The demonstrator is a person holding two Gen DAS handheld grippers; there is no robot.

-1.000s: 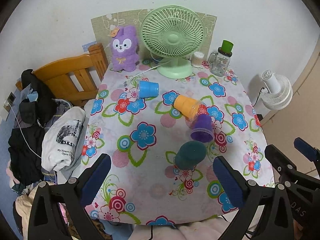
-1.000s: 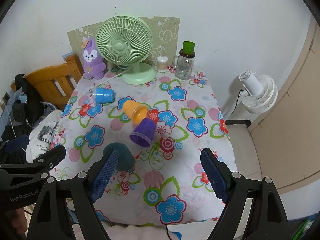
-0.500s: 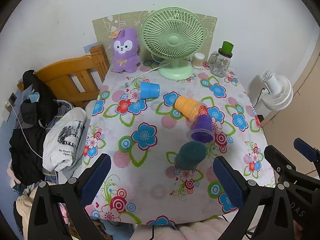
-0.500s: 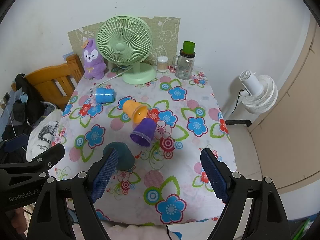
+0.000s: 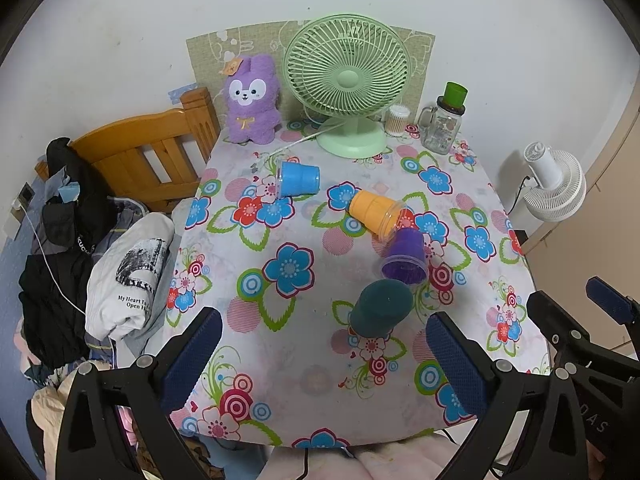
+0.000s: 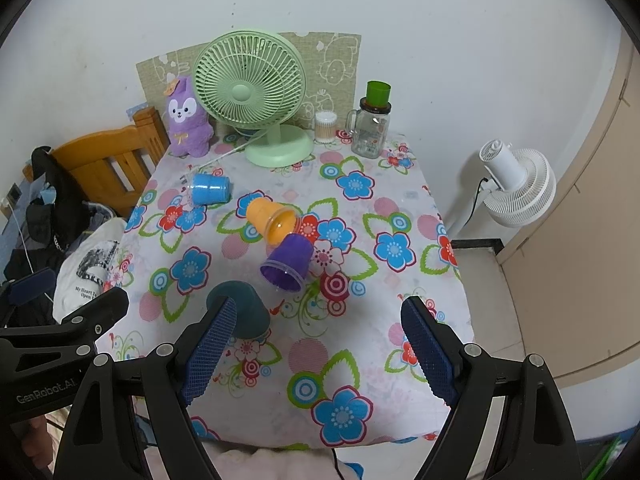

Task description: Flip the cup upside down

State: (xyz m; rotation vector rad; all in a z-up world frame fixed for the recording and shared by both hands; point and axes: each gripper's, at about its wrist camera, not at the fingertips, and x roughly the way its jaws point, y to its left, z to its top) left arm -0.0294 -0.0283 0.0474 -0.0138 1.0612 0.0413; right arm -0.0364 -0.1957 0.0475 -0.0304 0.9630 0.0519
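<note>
Several plastic cups are on the flowered table [image 5: 280, 392]. A dark green cup [image 5: 380, 306] [image 6: 240, 308] stands upside down near the front. A purple cup [image 5: 404, 256] [image 6: 288, 260], an orange cup [image 5: 374, 210] [image 6: 270, 216] and a blue cup [image 5: 298, 178] [image 6: 210, 190] lie on their sides. My left gripper [image 5: 320, 360] is open and empty, high above the table's front edge. My right gripper [image 6: 320, 348] is open and empty, beside it to the right; its left finger partly hides the green cup.
A green desk fan [image 5: 348, 84], a purple plush toy [image 5: 250, 100], a cotton-swab jar [image 5: 396, 120] and a glass jar with green lid [image 5: 444, 122] stand at the back. A wooden chair [image 5: 144, 156] with clothes is left; a white floor fan [image 6: 516, 184] is right.
Both grippers have drifted slightly; the view shifts a little. The cups have not moved.
</note>
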